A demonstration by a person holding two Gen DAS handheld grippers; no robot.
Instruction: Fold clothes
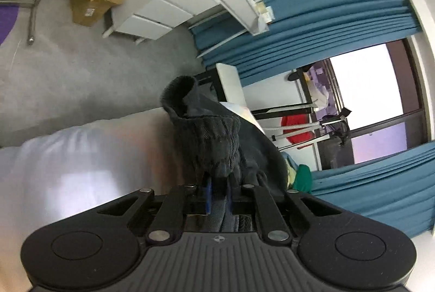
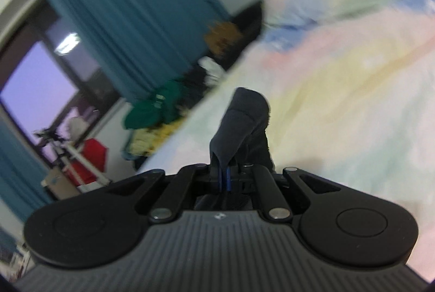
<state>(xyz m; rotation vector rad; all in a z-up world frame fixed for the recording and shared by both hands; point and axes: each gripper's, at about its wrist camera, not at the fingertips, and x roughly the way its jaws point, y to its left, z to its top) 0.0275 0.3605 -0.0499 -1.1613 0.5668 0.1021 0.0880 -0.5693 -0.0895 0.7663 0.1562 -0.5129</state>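
Two parts of a dark garment [image 1: 212, 137] are pinched by the closed left hand-held gripper [image 1: 217, 183] and right hand-held gripper [image 2: 225, 172] above the bed [image 2: 339, 101].

Each wrist camera looks forward along its own fingers, close; both share the curtains [image 1: 339, 28] and bed [image 2: 339, 101].

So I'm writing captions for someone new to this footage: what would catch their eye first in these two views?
Dead centre of both views, dark cloth: the left gripper is clamped on a dark garment's ribbed cuff, the right gripper on a smoother dark fold. Behind, teal curtains frame a bright window, and a pastel bedspread fills the right view's far side.
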